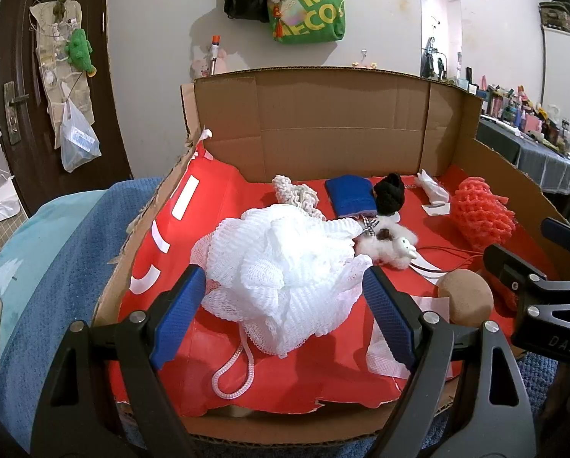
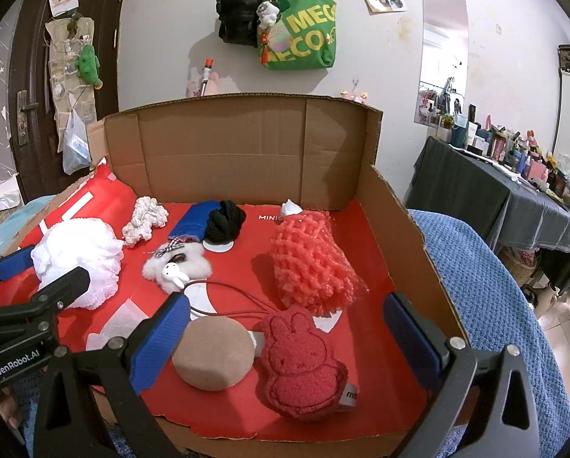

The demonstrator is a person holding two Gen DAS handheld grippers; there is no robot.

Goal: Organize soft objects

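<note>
A white mesh bath pouf (image 1: 281, 271) lies on the red liner of an open cardboard box (image 1: 323, 122). My left gripper (image 1: 285, 274) stands open around it, and the mesh edges brush both blue pads. My right gripper (image 2: 288, 301) is open low over the box's front right. A red bunny plush (image 2: 302, 362) lies between its fingers, and a tan round sponge (image 2: 214, 351) rests by the left finger. Further back lie a coral foam net (image 2: 311, 263), a white fluffy bunny toy (image 2: 178, 267), a blue pouch (image 2: 195, 221), a black knit ball (image 2: 225, 221) and a cream knitted piece (image 2: 145, 221).
The box sits on a blue knitted blanket (image 2: 487, 305) and has tall back and side walls. A dark door (image 1: 17, 87) is at the left. Bags (image 2: 300, 26) hang on the wall behind. A cluttered table with a dark cloth (image 2: 514, 198) stands at the right.
</note>
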